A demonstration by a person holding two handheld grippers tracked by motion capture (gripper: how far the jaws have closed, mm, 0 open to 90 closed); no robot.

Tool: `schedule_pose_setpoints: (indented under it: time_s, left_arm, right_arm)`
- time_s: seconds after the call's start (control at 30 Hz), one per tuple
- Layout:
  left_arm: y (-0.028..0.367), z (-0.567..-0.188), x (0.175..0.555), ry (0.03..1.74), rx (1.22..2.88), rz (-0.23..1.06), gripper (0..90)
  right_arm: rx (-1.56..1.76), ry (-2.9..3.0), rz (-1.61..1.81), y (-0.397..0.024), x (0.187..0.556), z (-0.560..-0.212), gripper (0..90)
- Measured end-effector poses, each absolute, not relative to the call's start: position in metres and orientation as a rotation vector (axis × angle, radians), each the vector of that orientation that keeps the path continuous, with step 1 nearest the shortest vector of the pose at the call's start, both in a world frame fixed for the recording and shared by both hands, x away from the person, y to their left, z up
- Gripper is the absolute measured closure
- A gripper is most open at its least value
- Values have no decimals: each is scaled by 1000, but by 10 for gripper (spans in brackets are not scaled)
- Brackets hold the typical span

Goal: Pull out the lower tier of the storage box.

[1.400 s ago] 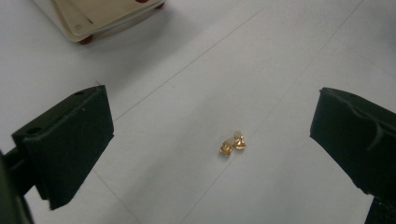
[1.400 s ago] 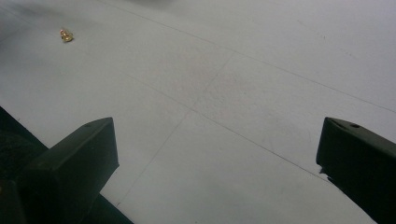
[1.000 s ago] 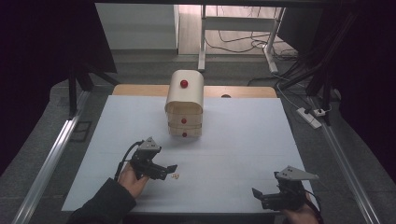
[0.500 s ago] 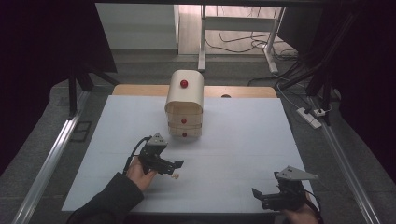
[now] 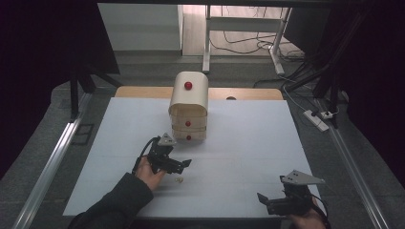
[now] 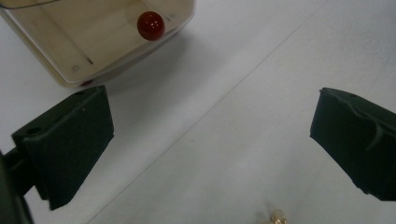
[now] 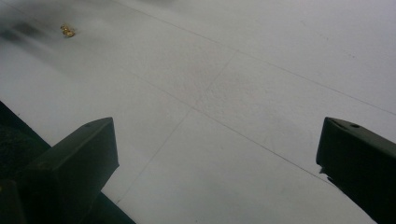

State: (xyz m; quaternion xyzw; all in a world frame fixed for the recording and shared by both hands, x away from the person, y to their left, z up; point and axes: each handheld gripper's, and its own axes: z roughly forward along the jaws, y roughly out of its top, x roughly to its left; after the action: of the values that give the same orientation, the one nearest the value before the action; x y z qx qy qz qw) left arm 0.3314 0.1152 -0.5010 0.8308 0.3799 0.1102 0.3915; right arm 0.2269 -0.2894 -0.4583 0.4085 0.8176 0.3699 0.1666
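Observation:
A small wooden drawer cabinet (image 5: 188,106) with red knobs stands at the middle back of the white table (image 5: 248,138). My left gripper (image 5: 183,165) hovers open just in front of it, a little to its left, held by a sleeved hand. A tiny golden object (image 5: 179,180) lies on the table just below its jaws. In the left gripper view the open gripper (image 6: 210,140) looks at the cabinet's lower drawer (image 6: 93,32) with its red knob (image 6: 150,25), the golden object (image 6: 278,216) at the bottom edge. My right gripper (image 5: 265,201) is open and empty at the near right edge, and the right gripper view, past the open gripper (image 7: 217,158), shows the golden object (image 7: 68,31) far off.
A wooden board (image 5: 248,94) runs along the table's back edge behind the cabinet. Metal rails (image 5: 52,162) flank the table on both sides. A power strip (image 5: 317,119) and cables lie on the floor at the right.
My left gripper has moved right and slightly forward toward the cabinet. The golden object and my right gripper have stayed where they were.

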Motion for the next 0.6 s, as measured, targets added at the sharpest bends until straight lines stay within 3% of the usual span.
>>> schedule_pose_setpoints:
  time_s: [0.6]
  left_arm:
    - [94, -517, 350, 1011, 2112, 292, 0]
  right_arm:
    - [1128, 2341, 1059, -288, 226, -458, 0]
